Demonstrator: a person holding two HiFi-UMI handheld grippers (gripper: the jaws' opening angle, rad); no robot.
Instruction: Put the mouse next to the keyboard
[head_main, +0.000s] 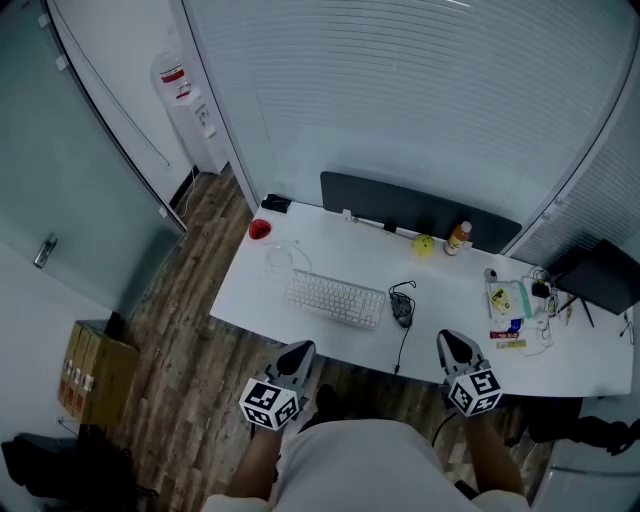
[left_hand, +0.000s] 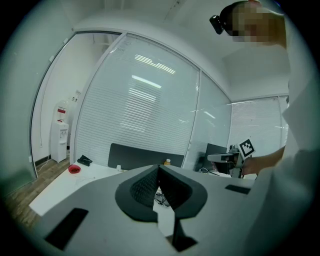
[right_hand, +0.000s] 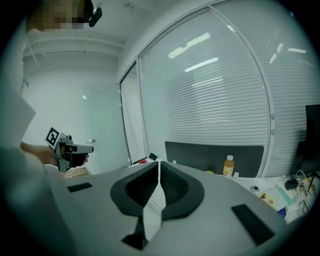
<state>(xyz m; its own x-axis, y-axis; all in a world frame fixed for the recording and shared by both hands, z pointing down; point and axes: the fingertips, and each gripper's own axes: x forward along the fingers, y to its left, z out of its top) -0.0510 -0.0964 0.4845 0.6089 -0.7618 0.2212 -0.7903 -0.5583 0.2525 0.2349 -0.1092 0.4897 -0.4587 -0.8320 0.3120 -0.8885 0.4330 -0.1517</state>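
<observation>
Head view: white desk (head_main: 330, 255) seen from above, with a dark partition panel (head_main: 420, 207) along its back edge. White keyboard (head_main: 335, 299) near the front edge, left of the middle. Dark mouse (head_main: 402, 310) on the desk just beside the keyboard's right end, a narrow gap between them, its black cable trailing to the front edge. Small red object (head_main: 260, 229) and a black object (head_main: 276, 204) at the back left corner. Yellow ball-like thing (head_main: 424, 244) and an orange-drink bottle (head_main: 458, 238) by the back edge. Loose clutter (head_main: 515, 310) toward the right end. Left gripper (head_main: 300, 348) just short of the front edge, below the keyboard. Right gripper (head_main: 450, 338) at the front edge, right of the mouse. Both well apart from the mouse. Water dispenser (head_main: 190, 115) and a cardboard box (head_main: 95, 370) on the wood floor, left of the desk.

Left gripper view: jaws clenched, tips meeting, nothing between them. Aimed along the desk toward the partition panel, with the right gripper off to the right in a hand (left_hand: 262, 161).

Right gripper view: jaws pressed together and empty. Bottle upright by the back edge. Left gripper far to the left, away from the desk's things.
</observation>
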